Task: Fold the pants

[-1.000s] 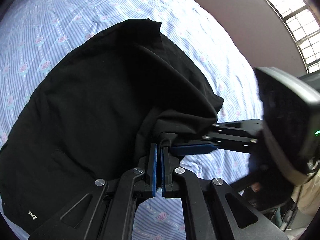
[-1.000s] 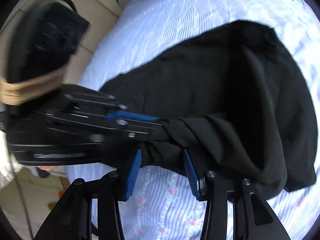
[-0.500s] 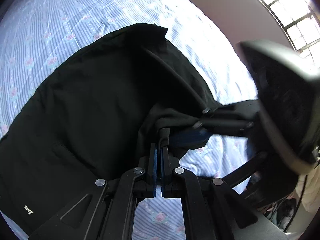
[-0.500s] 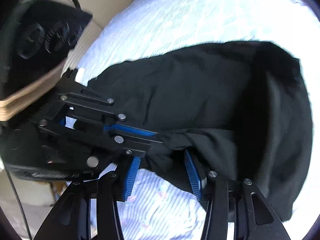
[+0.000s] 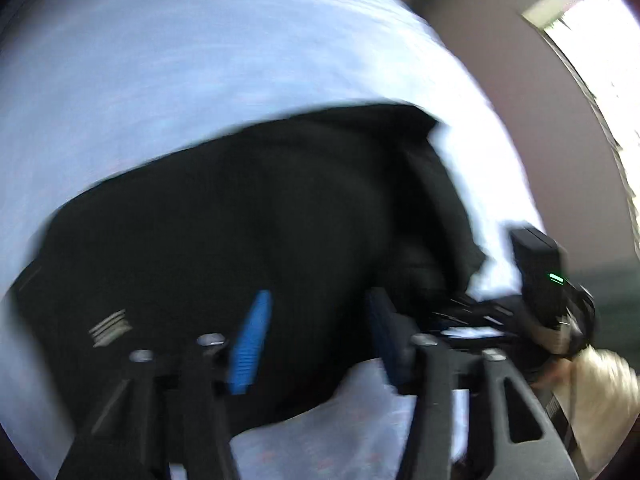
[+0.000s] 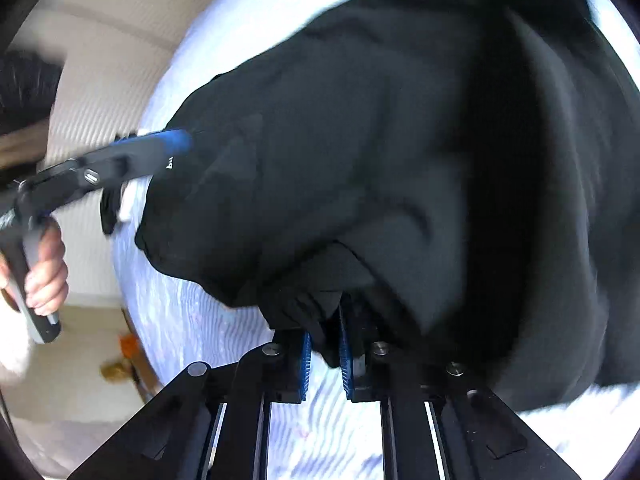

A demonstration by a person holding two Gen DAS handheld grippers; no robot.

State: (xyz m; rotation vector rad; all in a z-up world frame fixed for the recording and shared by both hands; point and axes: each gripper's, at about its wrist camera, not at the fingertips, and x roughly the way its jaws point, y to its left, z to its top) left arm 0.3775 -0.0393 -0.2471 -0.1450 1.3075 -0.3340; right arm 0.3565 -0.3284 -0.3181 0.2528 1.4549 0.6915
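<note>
On the bed (image 6: 188,320), black pants (image 6: 400,140) lie bunched on the striped sheet. Right gripper (image 6: 325,354) closing, pinching a gathered wad of fabric near the close edge; left gripper (image 5: 316,340) opening, spread above the cloth, nothing between its pads. Risk: the wad is thick and uneven, so layers may slip free and skew the fold.

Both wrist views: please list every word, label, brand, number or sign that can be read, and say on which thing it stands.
"bu": small white letters on the black pants, at the edge near the left claw in the right wrist view; the rest is cut off.
Pale mark on the pants in the left wrist view: too blurred to read.
Nothing else readable.
</note>
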